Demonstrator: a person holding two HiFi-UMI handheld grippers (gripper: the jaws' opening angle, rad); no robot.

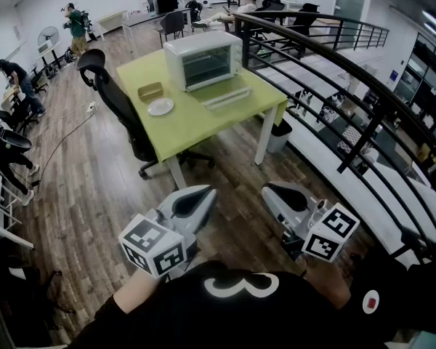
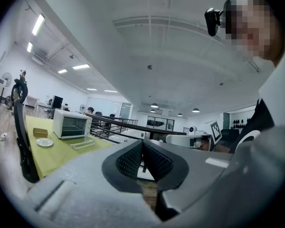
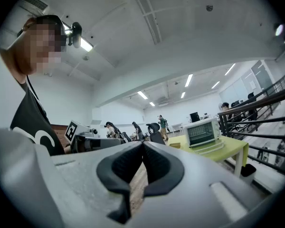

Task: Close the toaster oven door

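A: Where does the oven stand right now?

B: The white boxy toaster oven (image 1: 203, 58) sits toward the far side of the yellow-green rectangular table (image 1: 196, 126), well apart from both claws. Its glass-fronted door (image 1: 223, 91) lies folded down flat in front of it, with the handle bar on the near edge.

A: And the claws?

B: The grey left gripper (image 1: 206, 195) and the grey right gripper (image 1: 270, 190) hover near the person's chest, above the wooden floor. Each has its jaws pressed fully together, with nothing between them.

A: So what could go wrong from here?

B: First, the approach. The black office chair (image 1: 120, 100) stands at the table's left side and the black metal railing (image 1: 334, 57) runs along the right, so a gripper swung wide on the way in could knock either one.

A: And at the door itself?

B: With the jaws together, I expect a lift from under the handle bar. If a tip slips off that smooth bar, the door falls open again. A hard shove could slide the oven backward across the table, or slam the glass.

A: Anything nearby at risk?

B: The round white plate (image 1: 160, 107) and the small tan tray (image 1: 150, 91) lie left of the door. A low sweep from that side could push them.
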